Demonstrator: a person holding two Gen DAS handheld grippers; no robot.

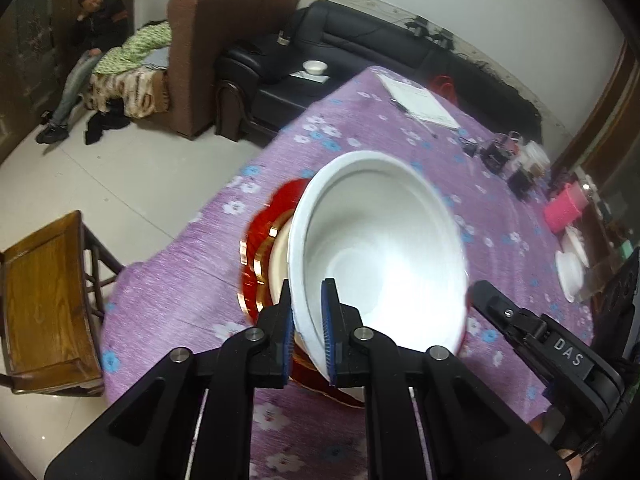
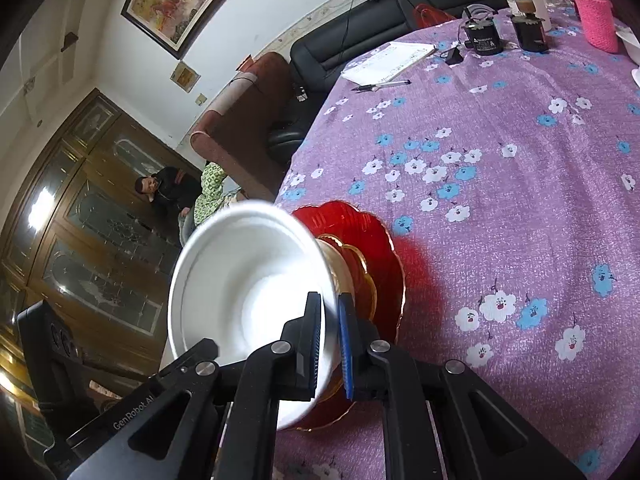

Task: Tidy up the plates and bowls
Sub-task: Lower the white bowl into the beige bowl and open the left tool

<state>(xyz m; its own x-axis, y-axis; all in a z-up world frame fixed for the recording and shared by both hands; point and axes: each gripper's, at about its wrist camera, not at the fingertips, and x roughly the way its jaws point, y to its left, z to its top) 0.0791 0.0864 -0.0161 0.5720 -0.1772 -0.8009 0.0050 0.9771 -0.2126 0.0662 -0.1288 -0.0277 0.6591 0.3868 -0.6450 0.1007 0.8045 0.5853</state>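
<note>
- Gripping opposite sides of the white bowl's (image 1: 376, 248) rim, the left gripper (image 1: 307, 312) and right gripper (image 2: 329, 320) are each clamped on the thin wall, one blue pad inside and one outside; two holds likely keep the wide bowl from tipping.
- In the left wrist view the bowl fills the frame's centre, above the red plate (image 1: 264, 220) with a gold-edged dish nested in it.
- That stack rests on the purple flowered tablecloth (image 2: 500, 220), near the table's edge.
- Judging by this, the bowl is being set onto the stack, largest piece lowest, so the pile sits steady.
</note>
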